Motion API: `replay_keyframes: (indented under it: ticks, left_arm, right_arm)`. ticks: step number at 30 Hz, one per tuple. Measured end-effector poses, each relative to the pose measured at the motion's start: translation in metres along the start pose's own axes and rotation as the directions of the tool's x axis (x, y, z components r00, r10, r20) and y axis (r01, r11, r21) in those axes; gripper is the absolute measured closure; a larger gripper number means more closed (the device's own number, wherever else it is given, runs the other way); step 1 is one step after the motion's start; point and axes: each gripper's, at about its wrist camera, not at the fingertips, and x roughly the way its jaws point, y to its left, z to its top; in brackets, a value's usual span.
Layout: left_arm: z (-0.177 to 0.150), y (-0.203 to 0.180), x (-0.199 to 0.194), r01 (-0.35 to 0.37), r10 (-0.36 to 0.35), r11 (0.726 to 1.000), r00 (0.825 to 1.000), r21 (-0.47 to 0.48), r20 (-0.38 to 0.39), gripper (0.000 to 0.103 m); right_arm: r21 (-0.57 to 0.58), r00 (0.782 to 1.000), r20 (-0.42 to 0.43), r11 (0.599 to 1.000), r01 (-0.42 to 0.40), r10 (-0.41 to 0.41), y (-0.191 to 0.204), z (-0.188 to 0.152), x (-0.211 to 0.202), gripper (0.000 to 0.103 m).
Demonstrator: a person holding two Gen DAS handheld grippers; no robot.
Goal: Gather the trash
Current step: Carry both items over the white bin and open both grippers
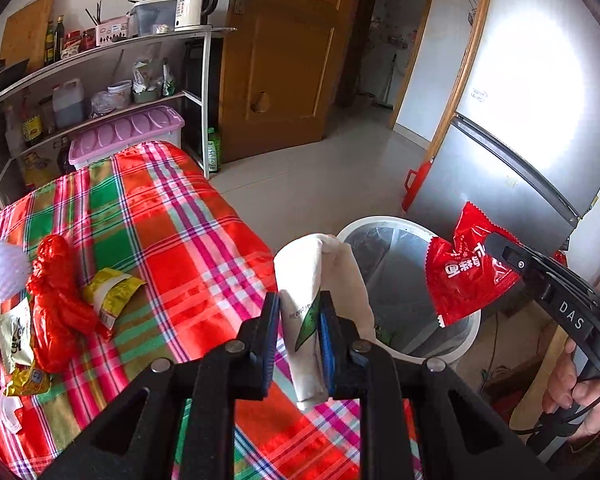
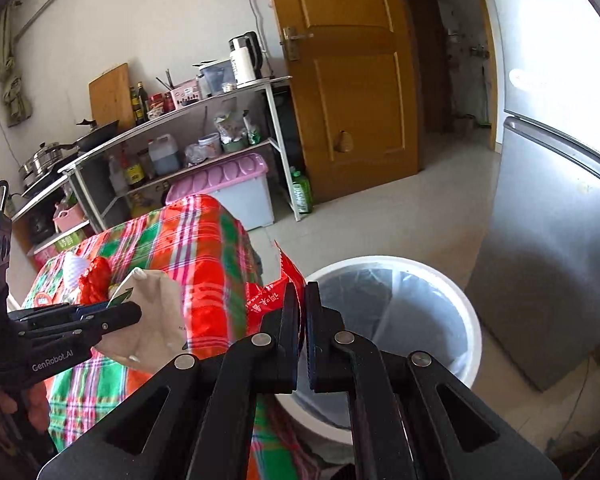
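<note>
Over bin point(image 1: 410, 280): left fingers point(image 1: 327, 328) clamp upright paper cup point(image 1: 316, 300); right fingers point(image 2: 290, 320) pinch red wrapper point(image 2: 268, 296).

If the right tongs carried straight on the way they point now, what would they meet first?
Most likely the white trash bin: the right tongs, shut on the red snack wrapper, aim at its open mouth, with nothing visible between, though depth is unclear.

Bin point(image 2: 466, 316) bottom hidden behind liner; shelf labels point(image 1: 32, 128) too small — unreadable.

Both wrist views look steeply down, close above the bin point(image 1: 410, 292) point(image 2: 396, 328); both share the far door point(image 1: 284, 64) point(image 2: 348, 76).
</note>
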Motion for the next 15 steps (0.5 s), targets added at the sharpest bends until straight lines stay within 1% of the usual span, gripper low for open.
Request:
replay_keyframes:
  ticks: [4,8,11,14,15]
  left_arm:
    - [0.011,-0.022,0.017,0.018,-0.018,0.999,1.0,0.035,-0.016,0.083]
    - [0.016,-0.043,0.035,0.029,-0.028,0.998,0.999,0.058,-0.033,0.083]
    - [0.017,-0.063,0.05,-0.002,0.006,0.995,0.999,0.104,-0.044,0.083]
    - [0.016,-0.076,0.068,0.027,-0.017,0.994,0.996,0.107,-0.087,0.083]
    - [0.016,-0.079,0.073,0.025,-0.014,0.994,0.995,0.107,-0.098,0.083]
  right_arm:
    - [0.003,0.999,-0.006,0.999,0.054,-0.054,-0.019,0.004,0.006,0.1]
    - [0.017,0.995,-0.029,0.996,0.093,-0.092,-0.038,0.001,0.014,0.1]
    - [0.023,0.992,-0.056,0.993,0.114,-0.113,-0.05,-0.002,0.024,0.1]
    - [0.019,0.987,-0.082,0.99,0.141,-0.139,-0.061,-0.007,0.035,0.1]
    - [0.023,0.985,-0.091,0.989,0.148,-0.145,-0.064,-0.008,0.038,0.1]
